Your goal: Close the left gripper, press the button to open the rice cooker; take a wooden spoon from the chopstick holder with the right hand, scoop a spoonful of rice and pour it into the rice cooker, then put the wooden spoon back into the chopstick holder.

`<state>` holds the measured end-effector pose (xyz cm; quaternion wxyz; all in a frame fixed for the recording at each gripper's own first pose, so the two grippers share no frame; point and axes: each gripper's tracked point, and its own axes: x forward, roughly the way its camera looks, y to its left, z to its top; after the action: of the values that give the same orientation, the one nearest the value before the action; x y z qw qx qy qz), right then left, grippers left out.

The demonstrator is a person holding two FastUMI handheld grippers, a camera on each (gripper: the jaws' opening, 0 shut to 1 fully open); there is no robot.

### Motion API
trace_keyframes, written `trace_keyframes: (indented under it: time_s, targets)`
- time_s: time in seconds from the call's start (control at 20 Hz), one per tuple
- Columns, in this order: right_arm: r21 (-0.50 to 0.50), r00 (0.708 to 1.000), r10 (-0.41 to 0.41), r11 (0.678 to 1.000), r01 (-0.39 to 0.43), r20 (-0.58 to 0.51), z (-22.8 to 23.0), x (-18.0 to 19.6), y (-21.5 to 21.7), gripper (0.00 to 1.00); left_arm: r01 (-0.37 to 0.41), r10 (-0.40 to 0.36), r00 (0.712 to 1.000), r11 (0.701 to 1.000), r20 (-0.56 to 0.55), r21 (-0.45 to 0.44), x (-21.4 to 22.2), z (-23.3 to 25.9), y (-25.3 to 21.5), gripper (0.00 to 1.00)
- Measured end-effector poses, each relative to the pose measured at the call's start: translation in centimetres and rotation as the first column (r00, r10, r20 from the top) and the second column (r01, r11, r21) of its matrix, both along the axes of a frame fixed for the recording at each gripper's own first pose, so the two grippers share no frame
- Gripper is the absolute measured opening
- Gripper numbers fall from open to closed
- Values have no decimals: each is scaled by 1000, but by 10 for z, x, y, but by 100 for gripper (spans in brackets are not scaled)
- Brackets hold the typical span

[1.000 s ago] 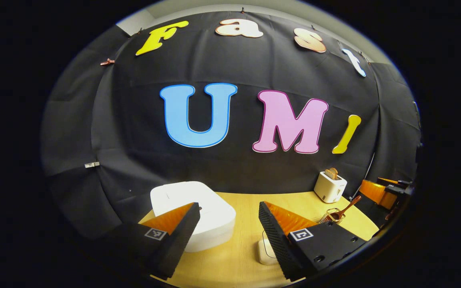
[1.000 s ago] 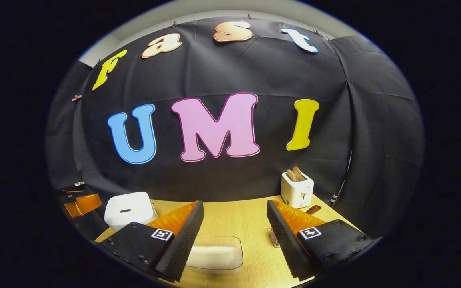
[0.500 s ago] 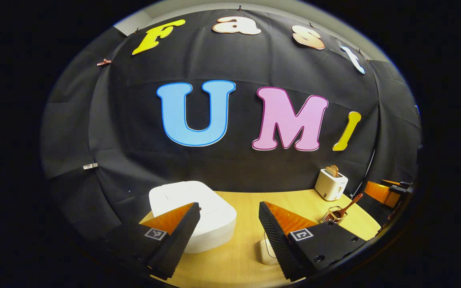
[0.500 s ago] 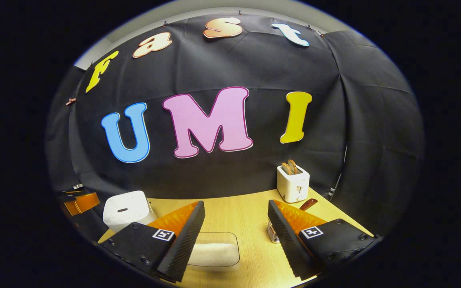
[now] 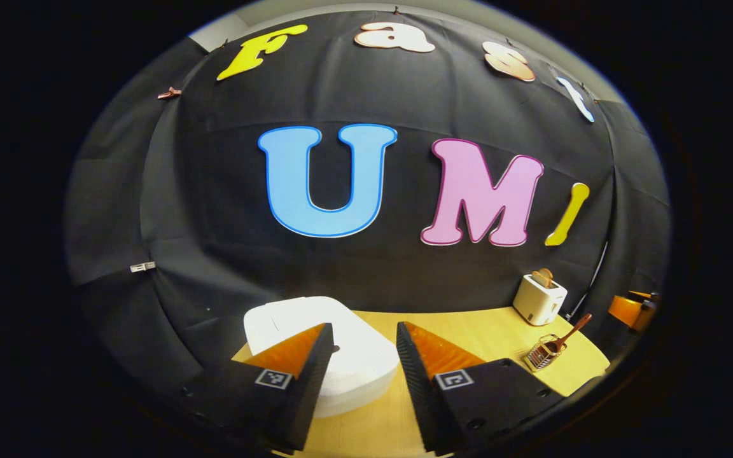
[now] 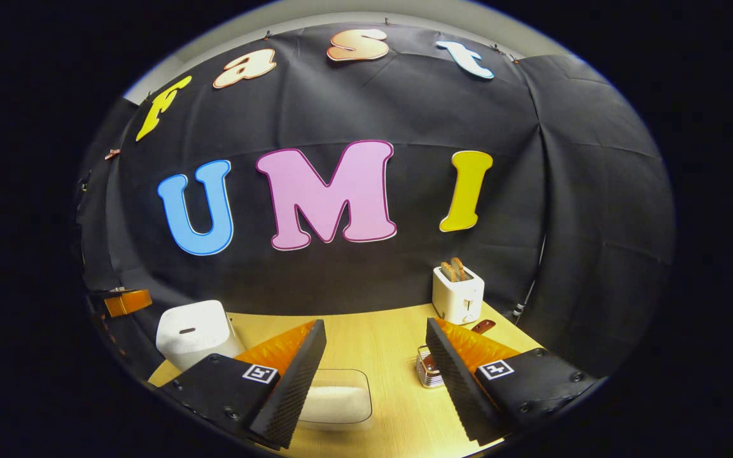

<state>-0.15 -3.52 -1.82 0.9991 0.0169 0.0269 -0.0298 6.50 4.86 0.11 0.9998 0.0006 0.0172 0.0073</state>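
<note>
Here your left gripper (image 5: 364, 356) hangs above the near left of the table (image 5: 481, 331), its fingers narrowed but with a gap between them and nothing held. Just beyond and below it sits the rice cooker (image 5: 322, 343), white, lid down, with its small dark button (image 5: 336, 348) peeking out beside the left finger. In the right gripper view the cooker (image 6: 196, 331) stands at the far left, its front slot facing you.

Your right gripper (image 6: 376, 356) has its fingers spread wide, empty, over the near middle of the table. Between them, low on the table, lies the clear container of rice (image 6: 335, 401), its long side running left to right.

The chopstick holder (image 5: 543, 355) stands to the right, near the table's edge, and the wooden spoon (image 5: 571, 329) sits in it bowl down, its handle leaning up and to the right, towards the far corner. In the right gripper view the holder (image 6: 427, 369) is just beside the right finger, partly hidden by it.

A white toaster (image 6: 458, 296) with bread in its slots stands at the far right, against the wall.
</note>
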Motion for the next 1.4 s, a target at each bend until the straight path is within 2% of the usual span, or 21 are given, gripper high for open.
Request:
trace_keyframes:
  time_s: [0.15,0.2,0.35,0.45,0.65,0.95,1.15,1.4]
  targets:
    - [4,1000,-24,1000,24,-21,-5,-4,-5,98,-3,3,1000,1000,-24,-6,21,-5,17,39]
    - [4,999,-33,999,33,-27,-7,-5,-7,98,-2,2,999,1000,-42,-10,28,-8,22,38]
    - [3,997,-49,999,49,-55,-15,-13,-10,98,-34,31,994,999,-108,-24,44,-26,37,13]
    - [-1,996,-68,998,68,-61,-16,-21,-13,98,-50,43,989,998,-143,-43,55,-39,45,5]
    - [1,988,-126,992,127,-91,-24,-32,-24,98,-16,7,978,999,-210,-40,87,-60,52,5]
    - [-1,975,-193,981,194,-114,-28,-43,-28,98,1,-31,941,996,-338,-88,118,-106,55,5]
    - [-4,972,-194,981,195,-129,-35,-49,-21,98,19,-51,930,996,-364,-92,124,-117,54,5]
    - [-9,972,-195,981,196,-131,-35,-48,-18,98,14,-41,927,997,-373,-76,127,-121,55,6]
